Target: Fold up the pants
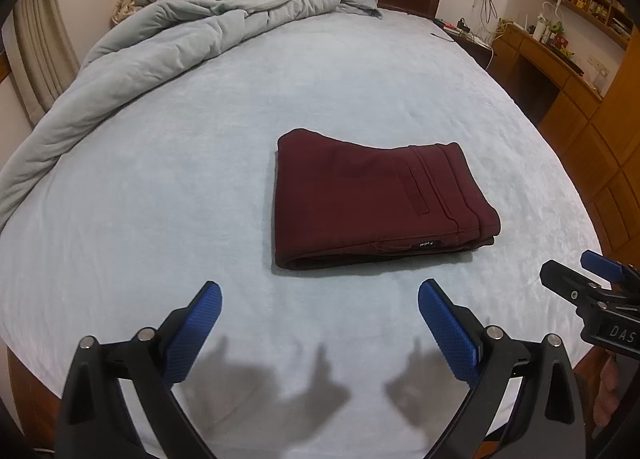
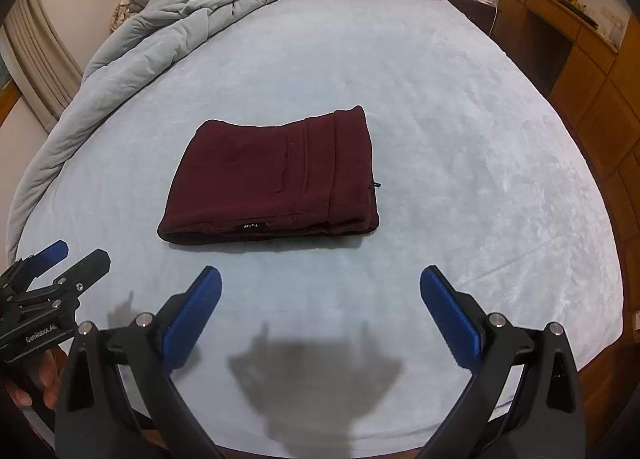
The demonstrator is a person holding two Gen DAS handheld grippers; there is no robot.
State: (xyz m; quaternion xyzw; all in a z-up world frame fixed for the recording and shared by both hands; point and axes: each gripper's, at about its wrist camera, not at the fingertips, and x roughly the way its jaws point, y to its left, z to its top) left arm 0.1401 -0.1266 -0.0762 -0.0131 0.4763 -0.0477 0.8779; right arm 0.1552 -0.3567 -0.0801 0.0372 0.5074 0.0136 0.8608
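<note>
1. Left wrist view: left gripper (image 1: 320, 319) spread wide, nothing between its blue pads, hovering over the bed sheet (image 1: 160, 179). Maroon pants (image 1: 380, 199) lie just ahead and slightly right of it, a compact stacked rectangle, pocket up. Right gripper (image 1: 576, 271) at far right, apart from the cloth.

2. Right wrist view: right gripper (image 2: 320, 299) also spread, empty. Pants (image 2: 276, 183) ahead, slightly left, edges roughly aligned.

3. Judgement: folding looks finished; at most a tidy-up remains.
</note>
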